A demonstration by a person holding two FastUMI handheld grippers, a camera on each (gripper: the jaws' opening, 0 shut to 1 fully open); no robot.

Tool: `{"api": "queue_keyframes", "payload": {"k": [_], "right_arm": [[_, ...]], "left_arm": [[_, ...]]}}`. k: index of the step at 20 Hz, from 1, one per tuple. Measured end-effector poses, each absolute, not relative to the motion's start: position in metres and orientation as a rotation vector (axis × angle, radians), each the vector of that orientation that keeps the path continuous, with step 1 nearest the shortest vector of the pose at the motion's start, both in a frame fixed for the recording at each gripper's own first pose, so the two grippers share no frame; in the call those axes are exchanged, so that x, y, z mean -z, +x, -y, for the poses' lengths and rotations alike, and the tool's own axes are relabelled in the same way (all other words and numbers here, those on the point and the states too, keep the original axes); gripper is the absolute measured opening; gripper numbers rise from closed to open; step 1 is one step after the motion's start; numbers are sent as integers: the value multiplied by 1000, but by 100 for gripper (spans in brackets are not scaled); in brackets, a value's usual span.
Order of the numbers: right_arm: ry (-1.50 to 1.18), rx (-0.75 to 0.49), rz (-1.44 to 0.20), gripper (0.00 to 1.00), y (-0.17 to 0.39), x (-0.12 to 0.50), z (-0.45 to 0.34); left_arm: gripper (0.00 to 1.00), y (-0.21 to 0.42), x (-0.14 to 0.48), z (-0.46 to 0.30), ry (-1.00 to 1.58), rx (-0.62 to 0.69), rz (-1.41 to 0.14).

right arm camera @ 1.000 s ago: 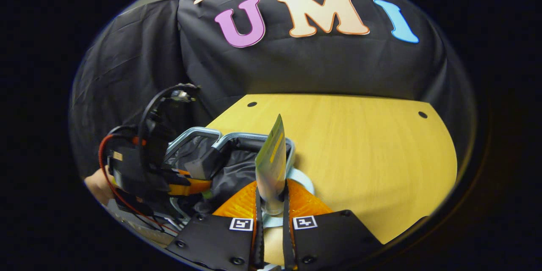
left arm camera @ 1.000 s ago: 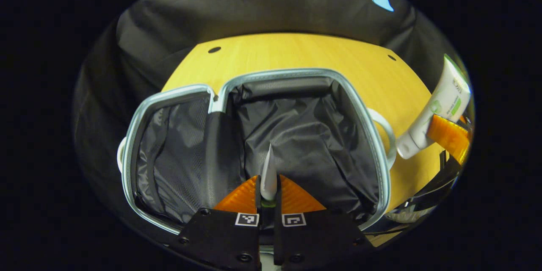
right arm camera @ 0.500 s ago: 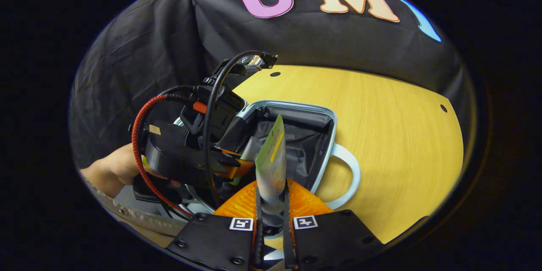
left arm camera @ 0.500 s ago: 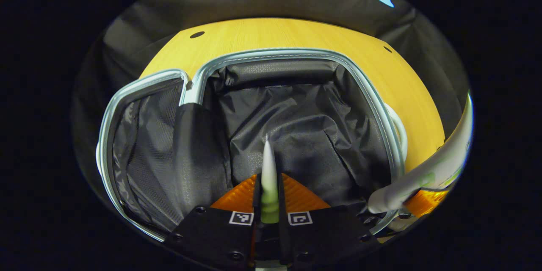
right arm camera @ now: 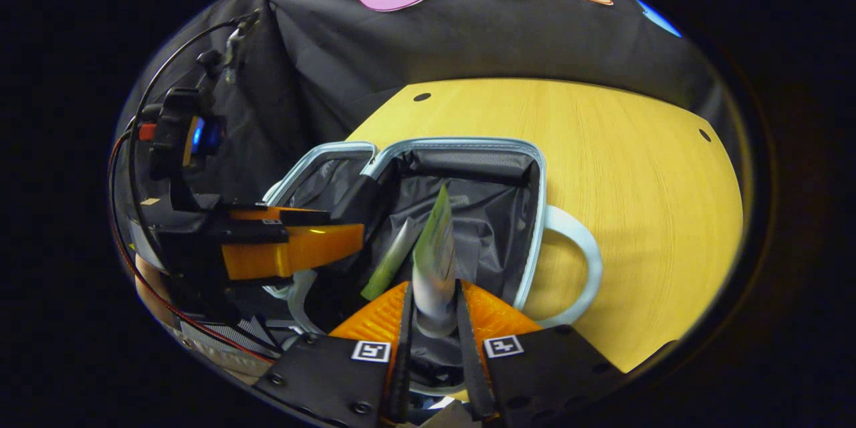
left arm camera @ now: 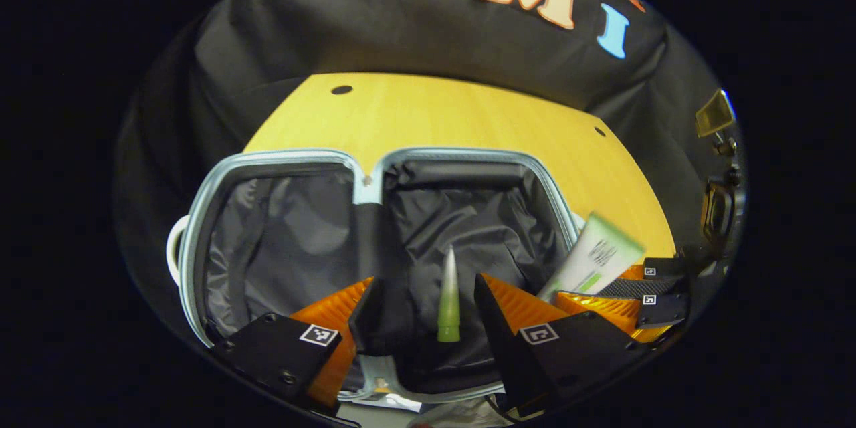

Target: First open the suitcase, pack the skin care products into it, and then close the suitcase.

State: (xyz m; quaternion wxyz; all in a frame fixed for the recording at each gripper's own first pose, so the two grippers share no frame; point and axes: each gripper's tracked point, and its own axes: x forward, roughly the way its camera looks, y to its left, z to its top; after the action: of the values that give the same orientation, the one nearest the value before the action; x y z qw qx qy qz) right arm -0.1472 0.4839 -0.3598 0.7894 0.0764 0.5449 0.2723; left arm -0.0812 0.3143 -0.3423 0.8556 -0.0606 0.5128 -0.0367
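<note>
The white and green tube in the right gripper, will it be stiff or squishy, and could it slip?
The tube tapers to a flat crimped end, so it is probably soft and light. The right gripper pinches it near the cap end; its smooth skin might slip.

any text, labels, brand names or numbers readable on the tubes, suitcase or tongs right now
White-and-green tube held in the right tongs: printing on it, too blurred to read.
Slim green tube in the open suitcase: no text legible.
Left tongs, open: square black-and-white marker tags, patterns only, no words.
Suitcase: no label seen.
</note>
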Motion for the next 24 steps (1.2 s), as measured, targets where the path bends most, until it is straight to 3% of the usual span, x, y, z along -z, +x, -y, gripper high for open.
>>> {"api": "queue_keyframes", "payload": {"k": [4,13,17,24], "right_arm": [[225,-577,-1073,96,-120,349,-501],[292,-470,-936,98,-69,316,-472],[262,-410,-915,98,-57,315,-443],[278,-266,-889,98,-44,308,-387]], "left_arm": [[86,-84,338,-370,-131,-37,-1046],[87,-87,317,-525,-120,-322,-977],[87,-85,338,-593,-127,-448,-994],[86,-99,379,-644,-246,-523,-1070]]}}
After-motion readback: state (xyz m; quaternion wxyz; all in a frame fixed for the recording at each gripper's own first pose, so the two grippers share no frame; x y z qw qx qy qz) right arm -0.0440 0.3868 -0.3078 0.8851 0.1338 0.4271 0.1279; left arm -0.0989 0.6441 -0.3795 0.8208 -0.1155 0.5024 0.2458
